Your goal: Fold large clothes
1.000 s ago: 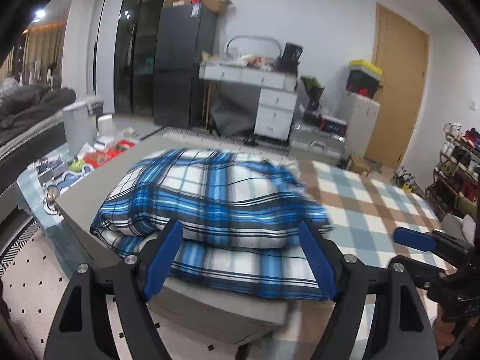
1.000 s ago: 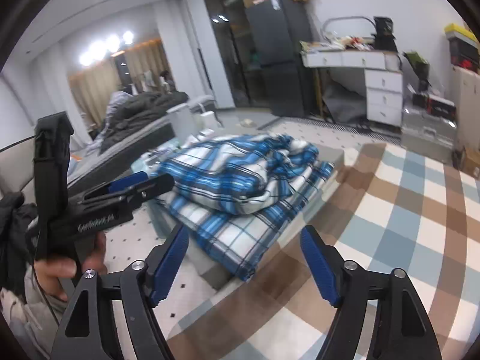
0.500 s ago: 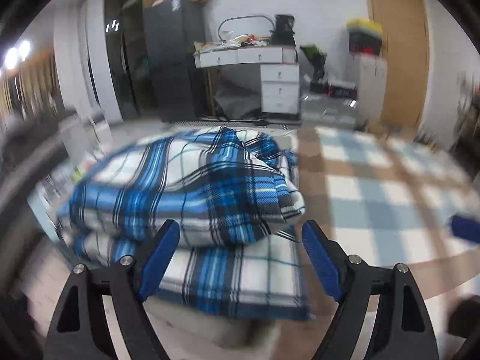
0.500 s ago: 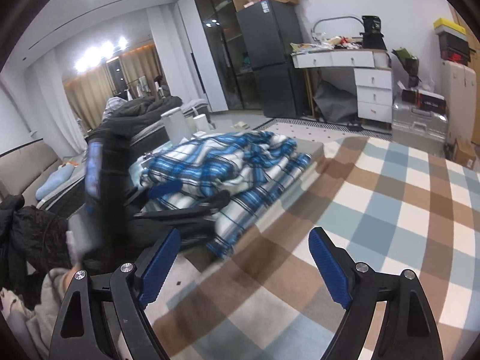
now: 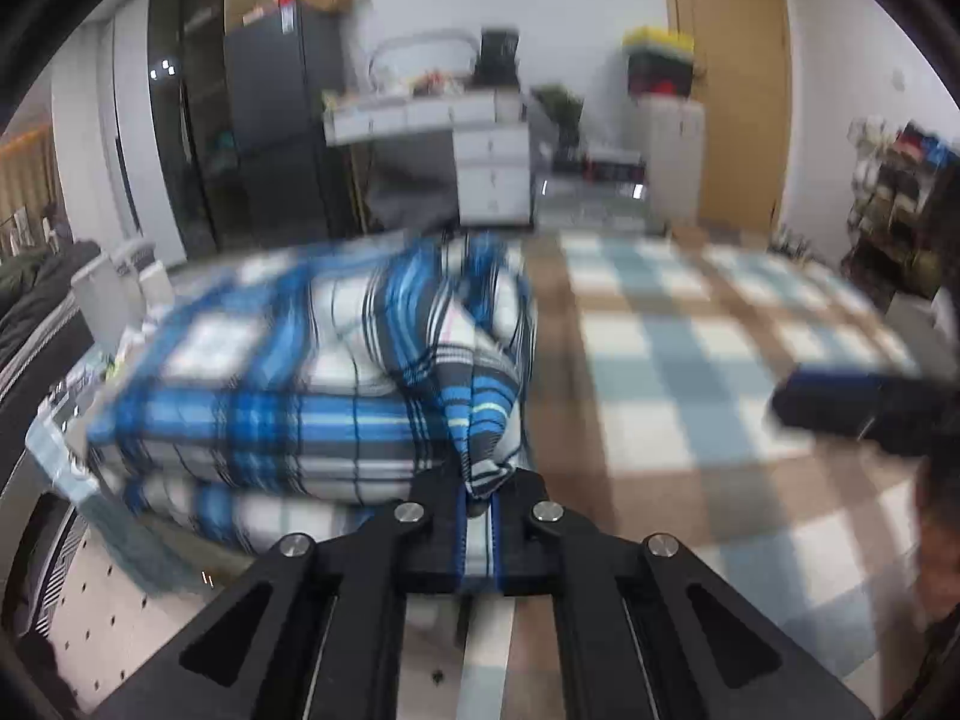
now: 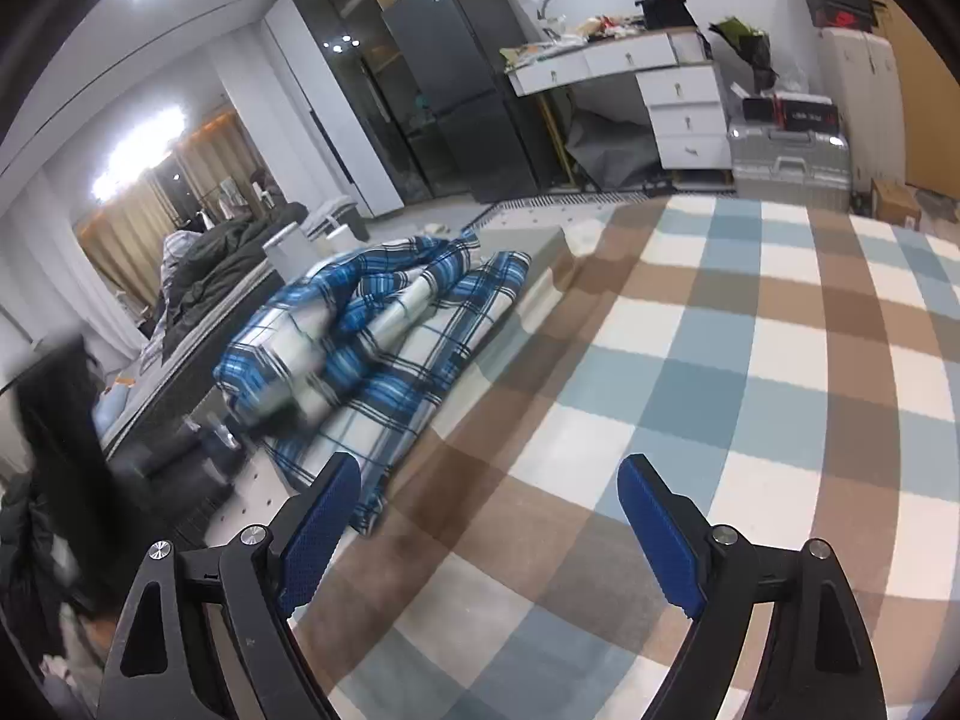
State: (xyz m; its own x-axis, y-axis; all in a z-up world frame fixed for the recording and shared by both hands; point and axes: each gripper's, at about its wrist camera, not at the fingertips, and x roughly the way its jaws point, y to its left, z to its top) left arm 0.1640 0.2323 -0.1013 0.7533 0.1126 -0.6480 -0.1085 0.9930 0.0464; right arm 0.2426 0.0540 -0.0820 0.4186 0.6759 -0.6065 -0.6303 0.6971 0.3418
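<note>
Left gripper (image 5: 478, 507): your black jaws with blue pads are pressed together, pinching a corner of the blue, white and black plaid garment (image 5: 336, 384).
Right gripper (image 6: 489, 531): your jaws are spread wide with nothing between them, above the brown, pale blue and white checked cloth (image 6: 708, 372).
Garment: it lies bunched in a folded heap on the grey surface (image 6: 528, 243), just beside the checked cloth's edge.

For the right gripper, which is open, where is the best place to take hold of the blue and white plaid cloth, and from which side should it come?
Probably the loose lower edge of the blue and white plaid cloth that overhangs toward the open right gripper. Come from the near side, low, jaws across the thin single layer. The bulky bundle above looks too thick, and the left gripper already pinches its corner.
</note>
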